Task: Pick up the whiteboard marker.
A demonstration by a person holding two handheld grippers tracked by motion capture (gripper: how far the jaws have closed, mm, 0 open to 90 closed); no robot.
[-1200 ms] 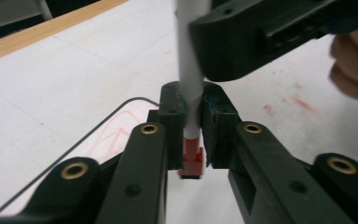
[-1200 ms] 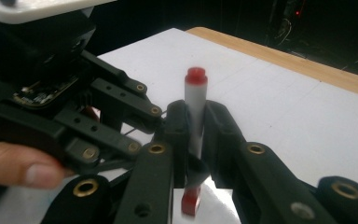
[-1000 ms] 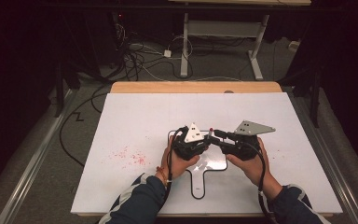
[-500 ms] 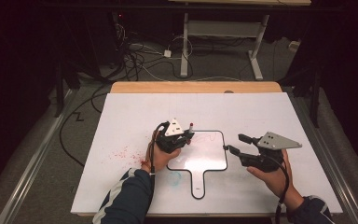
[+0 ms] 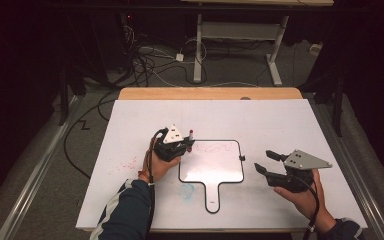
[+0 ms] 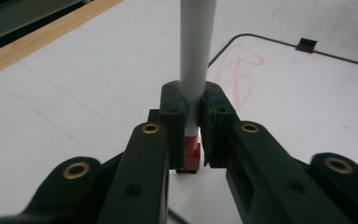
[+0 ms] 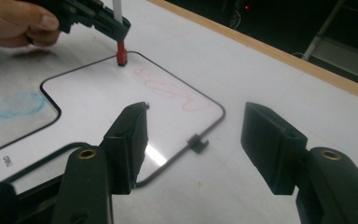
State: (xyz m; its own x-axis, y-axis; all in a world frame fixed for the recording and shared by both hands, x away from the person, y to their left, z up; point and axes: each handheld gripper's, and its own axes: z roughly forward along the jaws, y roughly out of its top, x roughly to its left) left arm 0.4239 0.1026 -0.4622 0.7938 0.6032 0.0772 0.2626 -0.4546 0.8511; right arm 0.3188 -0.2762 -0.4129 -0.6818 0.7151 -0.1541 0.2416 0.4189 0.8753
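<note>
Since half a second ago my right gripper (image 5: 269, 162) moved slightly nearer, jaws spread, empty. Left gripper (image 5: 186, 145) pinches the marker (image 6: 196, 56), tip at the board's (image 5: 212, 165) far-left corner. I judge writing comes next, needing light downward pressure.

High view: fixed above the person's side, facing forward and down over the whole white-topped bench (image 5: 280, 120).
Left gripper view: very near, looking along its claw toward the small black-framed handled whiteboard (image 6: 307, 88).
Right gripper view: low, facing the same whiteboard (image 7: 121, 100), shared by all three.
</note>
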